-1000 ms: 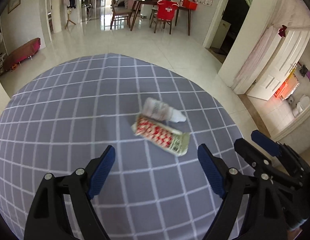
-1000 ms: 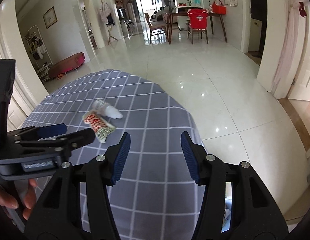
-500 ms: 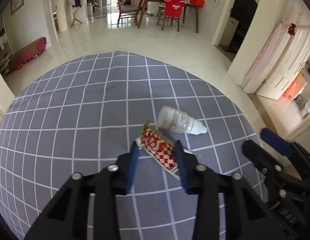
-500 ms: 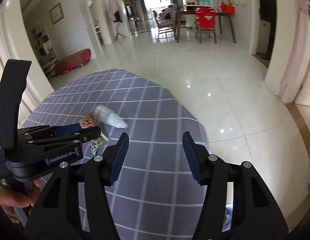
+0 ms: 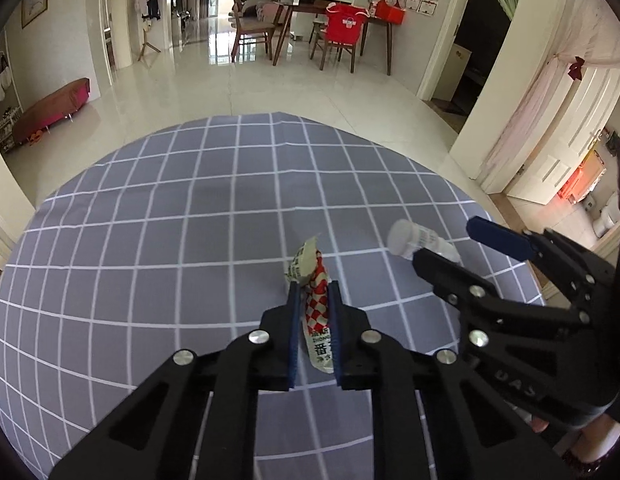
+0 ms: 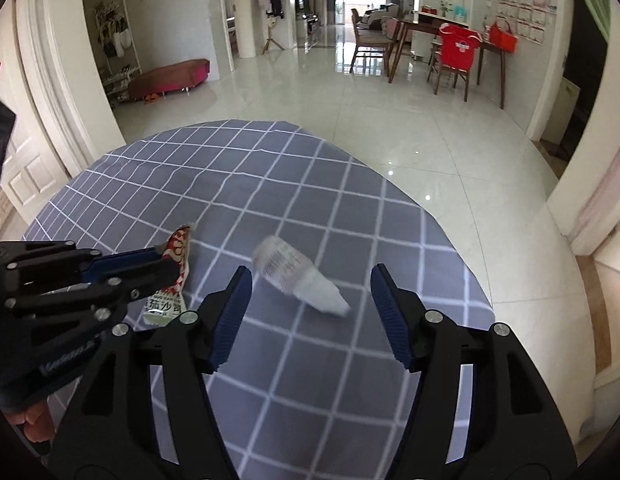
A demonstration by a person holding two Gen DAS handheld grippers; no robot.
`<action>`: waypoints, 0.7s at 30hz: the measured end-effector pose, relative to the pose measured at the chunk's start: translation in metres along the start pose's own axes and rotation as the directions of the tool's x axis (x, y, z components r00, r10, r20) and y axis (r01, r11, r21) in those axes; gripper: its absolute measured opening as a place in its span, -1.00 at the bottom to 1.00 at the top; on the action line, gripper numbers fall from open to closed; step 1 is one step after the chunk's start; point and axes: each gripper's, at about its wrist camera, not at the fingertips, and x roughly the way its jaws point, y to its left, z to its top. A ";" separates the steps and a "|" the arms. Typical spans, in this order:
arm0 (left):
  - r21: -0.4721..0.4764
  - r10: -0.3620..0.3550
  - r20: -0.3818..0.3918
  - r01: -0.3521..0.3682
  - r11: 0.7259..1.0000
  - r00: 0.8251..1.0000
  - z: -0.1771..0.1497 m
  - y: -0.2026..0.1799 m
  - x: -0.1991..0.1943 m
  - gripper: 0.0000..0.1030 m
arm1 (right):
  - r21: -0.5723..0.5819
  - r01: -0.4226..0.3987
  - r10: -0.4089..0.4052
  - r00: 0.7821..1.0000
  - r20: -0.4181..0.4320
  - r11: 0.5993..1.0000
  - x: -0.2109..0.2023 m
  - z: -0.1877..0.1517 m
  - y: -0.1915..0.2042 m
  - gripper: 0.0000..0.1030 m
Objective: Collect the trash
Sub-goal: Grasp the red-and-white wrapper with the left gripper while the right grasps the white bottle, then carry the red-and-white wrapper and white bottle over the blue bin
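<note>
Two pieces of trash are seen on the table (image 5: 158, 240), which is covered by a grey checked cloth. At the left, the red-and-white sachet (image 5: 315, 312) is pinched between the blue pads of the left gripper (image 5: 314, 300), whose jaws have just been closing onto it; one end sticks up past the fingertips. To its right, the small clear bottle (image 6: 296, 276) lies on its side, framed between the spread, just-widening jaws of the right gripper (image 6: 310, 312), untouched by either pad.

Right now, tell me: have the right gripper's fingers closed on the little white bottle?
No. The right gripper stands open, its fingers apart on either side of the white bottle, which lies on the checked cloth.
</note>
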 end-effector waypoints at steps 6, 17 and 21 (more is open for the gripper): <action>0.023 0.018 0.011 -0.019 1.000 1.000 0.000 0.000 -0.002 -0.77 | -0.043 -0.021 0.018 0.998 -0.058 0.999 0.021 0.003 0.008 -0.09; 0.078 -0.013 0.059 0.008 0.997 0.998 -0.015 -0.031 -0.033 -0.78 | -0.028 -0.040 0.040 0.999 0.008 0.999 -0.032 -0.024 -0.001 -0.52; 0.106 -0.031 0.075 0.023 0.994 0.997 -0.022 -0.051 -0.054 -0.78 | 0.022 -0.072 0.071 0.997 0.035 0.997 -0.058 -0.037 -0.014 -0.52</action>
